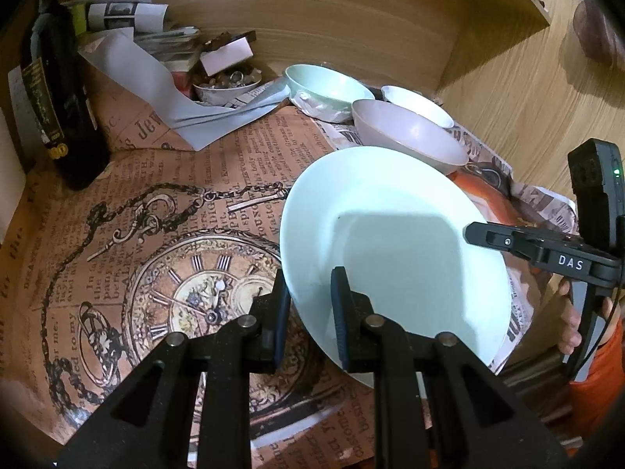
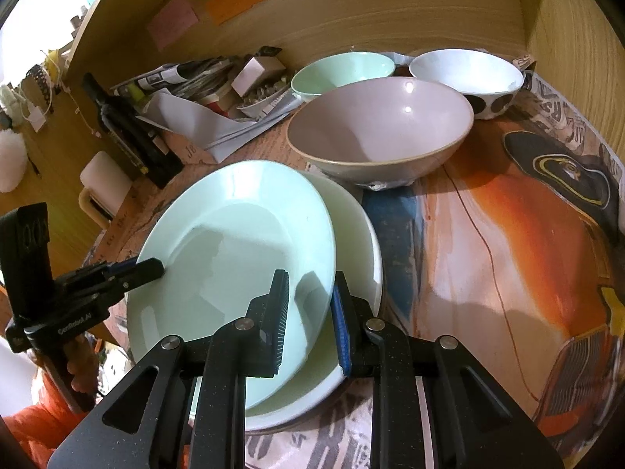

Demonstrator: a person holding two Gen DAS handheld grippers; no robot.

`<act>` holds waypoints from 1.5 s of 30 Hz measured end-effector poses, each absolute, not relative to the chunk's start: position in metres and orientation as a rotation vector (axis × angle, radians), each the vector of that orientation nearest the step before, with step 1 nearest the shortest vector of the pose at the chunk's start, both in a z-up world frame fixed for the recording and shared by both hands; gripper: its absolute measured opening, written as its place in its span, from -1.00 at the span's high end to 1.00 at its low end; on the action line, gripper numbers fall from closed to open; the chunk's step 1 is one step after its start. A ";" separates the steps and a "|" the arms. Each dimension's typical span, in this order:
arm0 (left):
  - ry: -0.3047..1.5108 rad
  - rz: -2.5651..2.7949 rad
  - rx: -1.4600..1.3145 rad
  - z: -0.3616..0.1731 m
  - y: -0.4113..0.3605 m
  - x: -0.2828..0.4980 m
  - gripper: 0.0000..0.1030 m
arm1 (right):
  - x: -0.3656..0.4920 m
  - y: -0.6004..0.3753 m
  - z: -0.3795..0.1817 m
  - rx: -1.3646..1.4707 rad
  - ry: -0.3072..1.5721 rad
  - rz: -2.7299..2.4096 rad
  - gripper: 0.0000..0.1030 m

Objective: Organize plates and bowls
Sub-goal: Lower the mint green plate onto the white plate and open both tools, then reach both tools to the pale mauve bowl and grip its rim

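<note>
The mint plate (image 2: 234,258) sits tilted over a white plate (image 2: 351,258) near the table's front edge. The left gripper (image 1: 310,305) straddles the mint plate's rim with its fingers apart; the right gripper (image 2: 310,312) likewise has the rim between its spread fingers. Behind stand a grey bowl (image 2: 381,129), a mint bowl (image 2: 341,70) and a white spotted bowl (image 2: 466,74), all empty, toward the table's back right corner. A small dish (image 1: 226,88) of oddments sits by the back wall. A dark bottle (image 1: 58,93) stands at the left edge
</note>
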State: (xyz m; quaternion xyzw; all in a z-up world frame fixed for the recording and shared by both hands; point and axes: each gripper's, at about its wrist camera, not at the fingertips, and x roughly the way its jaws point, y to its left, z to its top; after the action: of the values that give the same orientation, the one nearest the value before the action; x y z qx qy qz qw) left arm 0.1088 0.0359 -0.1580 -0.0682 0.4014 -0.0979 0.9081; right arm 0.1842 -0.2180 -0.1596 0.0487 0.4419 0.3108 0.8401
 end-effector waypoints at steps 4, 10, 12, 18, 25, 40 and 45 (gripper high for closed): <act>0.837 -0.210 -0.141 -0.159 0.037 0.112 0.60 | 0.183 -0.218 -0.158 0.099 0.929 0.658 0.62; 0.883 -0.227 -0.169 -0.164 0.041 0.120 0.60 | 0.185 -0.220 -0.161 0.107 0.936 0.653 0.63; 0.885 -0.224 -0.159 -0.164 0.039 0.120 0.60 | 0.185 -0.221 -0.162 0.110 0.937 0.654 0.63; 0.901 -0.223 -0.115 -0.163 0.034 0.122 0.42 | 0.182 -0.221 -0.156 0.104 0.907 0.643 0.63; 0.886 -0.227 -0.123 -0.162 0.033 0.122 0.25 | 0.180 -0.224 -0.156 0.089 0.897 0.621 0.64; 0.726 -0.163 -0.101 -0.121 0.050 0.110 -0.07 | 0.175 -0.232 -0.130 -0.004 0.753 0.540 0.44; 0.626 -0.149 -0.084 -0.093 0.049 0.116 -0.31 | 0.179 -0.241 -0.113 0.017 0.679 0.489 0.06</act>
State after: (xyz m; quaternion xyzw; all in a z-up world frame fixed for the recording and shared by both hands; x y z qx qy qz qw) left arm 0.1156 0.0486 -0.0931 -0.0414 0.3075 -0.0732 0.9478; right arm 0.1794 -0.2413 -0.1131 0.0082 0.3297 0.2375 0.9137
